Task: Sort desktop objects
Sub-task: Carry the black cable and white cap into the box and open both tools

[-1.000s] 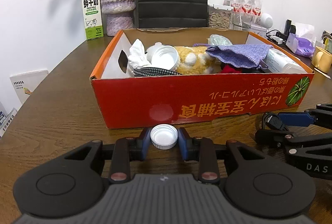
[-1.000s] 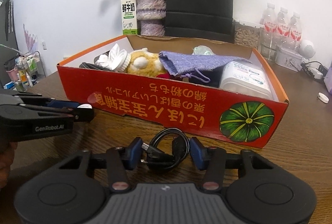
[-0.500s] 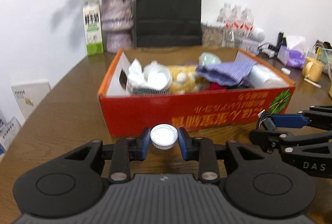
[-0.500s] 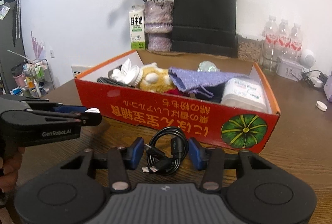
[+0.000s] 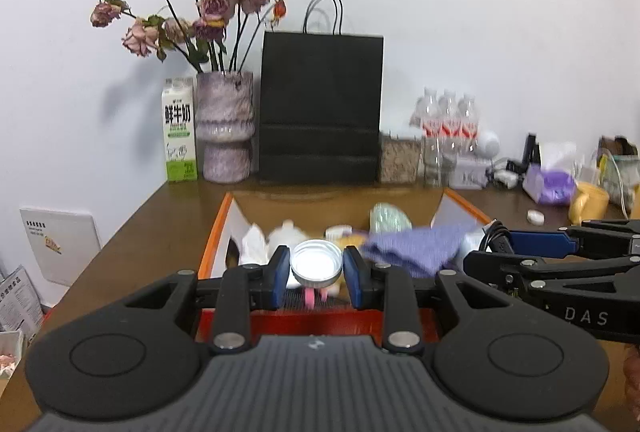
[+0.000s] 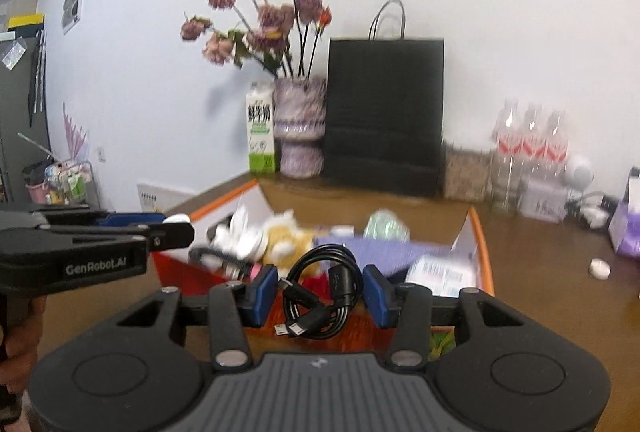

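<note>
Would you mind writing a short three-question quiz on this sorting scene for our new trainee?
1. True or false: the left gripper is shut on a white cap.
2. The coiled black cable in the right gripper hangs: A) over the milk carton; B) over the red box; C) inside the black paper bag.
3. Fill in: a purple ____ lies in the box among the sorted things.

Key: 1 true; 2 B; 3 cloth.
</note>
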`<state>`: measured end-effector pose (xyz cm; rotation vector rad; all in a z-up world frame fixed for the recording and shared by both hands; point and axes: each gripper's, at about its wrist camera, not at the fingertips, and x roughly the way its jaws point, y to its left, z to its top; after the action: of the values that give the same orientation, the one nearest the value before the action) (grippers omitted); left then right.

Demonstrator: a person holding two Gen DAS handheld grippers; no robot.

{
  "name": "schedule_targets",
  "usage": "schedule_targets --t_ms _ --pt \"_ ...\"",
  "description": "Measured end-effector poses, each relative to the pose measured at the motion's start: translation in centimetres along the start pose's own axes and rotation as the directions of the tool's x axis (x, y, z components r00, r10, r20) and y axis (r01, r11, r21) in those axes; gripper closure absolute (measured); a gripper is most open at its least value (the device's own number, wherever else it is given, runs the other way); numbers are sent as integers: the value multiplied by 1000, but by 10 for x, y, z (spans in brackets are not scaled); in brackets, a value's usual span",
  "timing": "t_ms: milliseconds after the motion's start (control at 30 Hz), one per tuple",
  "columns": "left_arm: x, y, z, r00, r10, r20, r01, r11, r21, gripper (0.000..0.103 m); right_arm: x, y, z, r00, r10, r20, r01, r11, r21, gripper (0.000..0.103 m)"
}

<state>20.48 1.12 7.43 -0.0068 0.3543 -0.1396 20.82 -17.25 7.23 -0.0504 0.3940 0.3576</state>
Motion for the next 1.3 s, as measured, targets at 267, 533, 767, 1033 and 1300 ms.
schedule_targets --t_ms 267,533,767,1033,1300 --pt "41 1 32 1000 -5 29 6 999 -41 73 36 -19 37 998 -29 50 27 999 27 58" --pt "97 3 37 998 61 -11 -61 996 -65 73 89 -36 48 998 -58 34 56 997 59 58" --pt "128 11 16 988 120 -100 -123 992 -28 73 122 -50 30 997 -77 -25 79 994 69 58" --pt "123 6 12 984 165 -73 -165 986 4 15 120 -56 23 996 -86 -14 87 991 100 11" --pt "107 9 13 980 199 18 -199 980 -7 0 102 -56 24 994 -96 45 91 991 102 0"
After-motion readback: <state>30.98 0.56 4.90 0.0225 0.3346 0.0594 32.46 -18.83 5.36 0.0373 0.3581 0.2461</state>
